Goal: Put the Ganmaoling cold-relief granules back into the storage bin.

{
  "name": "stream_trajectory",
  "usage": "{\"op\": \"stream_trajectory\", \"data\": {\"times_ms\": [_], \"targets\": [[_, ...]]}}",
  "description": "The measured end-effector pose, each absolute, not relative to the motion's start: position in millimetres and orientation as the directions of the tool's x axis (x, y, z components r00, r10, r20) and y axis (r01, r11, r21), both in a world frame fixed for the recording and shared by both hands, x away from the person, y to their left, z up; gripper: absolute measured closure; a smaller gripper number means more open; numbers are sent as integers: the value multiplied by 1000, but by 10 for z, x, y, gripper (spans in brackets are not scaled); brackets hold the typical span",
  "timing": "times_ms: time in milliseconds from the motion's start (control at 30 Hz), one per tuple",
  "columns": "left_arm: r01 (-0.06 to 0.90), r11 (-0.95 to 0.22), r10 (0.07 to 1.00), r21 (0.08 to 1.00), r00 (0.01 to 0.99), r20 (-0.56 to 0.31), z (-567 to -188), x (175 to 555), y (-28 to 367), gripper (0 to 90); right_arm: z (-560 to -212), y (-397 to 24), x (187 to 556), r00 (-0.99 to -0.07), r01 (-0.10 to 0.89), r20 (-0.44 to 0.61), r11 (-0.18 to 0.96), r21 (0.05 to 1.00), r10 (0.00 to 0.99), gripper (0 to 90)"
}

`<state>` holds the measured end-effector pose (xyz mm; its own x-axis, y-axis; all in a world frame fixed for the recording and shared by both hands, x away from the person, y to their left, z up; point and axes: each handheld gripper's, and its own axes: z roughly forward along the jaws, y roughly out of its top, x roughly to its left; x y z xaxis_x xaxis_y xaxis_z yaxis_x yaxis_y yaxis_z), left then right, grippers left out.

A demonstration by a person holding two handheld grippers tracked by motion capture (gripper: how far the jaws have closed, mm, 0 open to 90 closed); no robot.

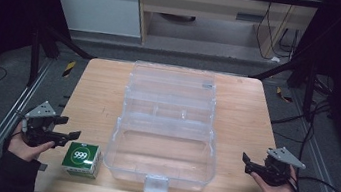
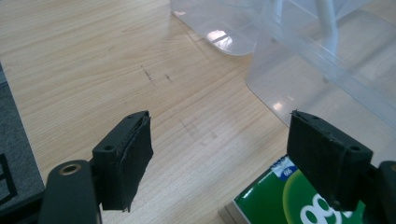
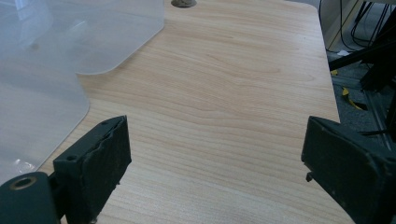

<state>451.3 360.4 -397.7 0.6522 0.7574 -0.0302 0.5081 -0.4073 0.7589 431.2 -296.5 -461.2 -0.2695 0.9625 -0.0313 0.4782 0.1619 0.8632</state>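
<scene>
I am seeing the clear plastic organiser box lying open mid-table, its long axis running away from me, latch toward me. The green 999 carton is sitting just left of the box; the left gripper view is cropping its print. The left gripper and right gripper are flanking the box, jaws apart, empty.

Two black hand-held grippers, left gripper and right gripper, each topped by a grey three-cornered plate with small screw holes. Blocky black jaws faced with rough, fraying dark pads, a small hole in each jaw top and a brass-ringed hole on the arm behind. Thin black cable trailing behind the right gripper. Dark sleeves at both wrists.
</scene>
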Motion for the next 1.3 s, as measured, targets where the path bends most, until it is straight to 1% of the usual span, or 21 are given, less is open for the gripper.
{"op": "stream_trajectory", "data": {"times_ms": [100,200,533,667,900,1100,1233,1300], "targets": [[501,-421,743,757,669,-29,-3938,4506,3602,206,-4613,-2961,4311,-270,480,-33,164,862,962,80],[486,-454,705,746,709,-33,-3871,4501,3582,197,-4618,-2958,4313,-271,480,-41,172,860,962,76],[435,-593,608,678,794,23,-3759,4482,3498,183,-4624,-2960,4313,-276,479,-52,184,858,960,67],[403,-627,566,667,824,34,-3735,4465,3475,171,-4628,-2960,4311,-276,483,-51,184,856,960,64],[346,-703,489,622,869,70,-3727,4430,3407,147,-4639,-2975,4313,-275,486,-55,188,853,960,61],[314,-737,444,598,892,79,-3729,4417,3376,132,-4649,-2968,4317,-279,492,-51,188,850,959,59],[285,-778,397,560,914,87,-3750,4410,3334,116,-4661,-2965,4321,-286,497,-52,195,845,957,56],[281,-784,390,553,916,89,-3756,4408,3324,110,-4667,-2962,4323,-287,501,-51,196,843,956,55]]}}
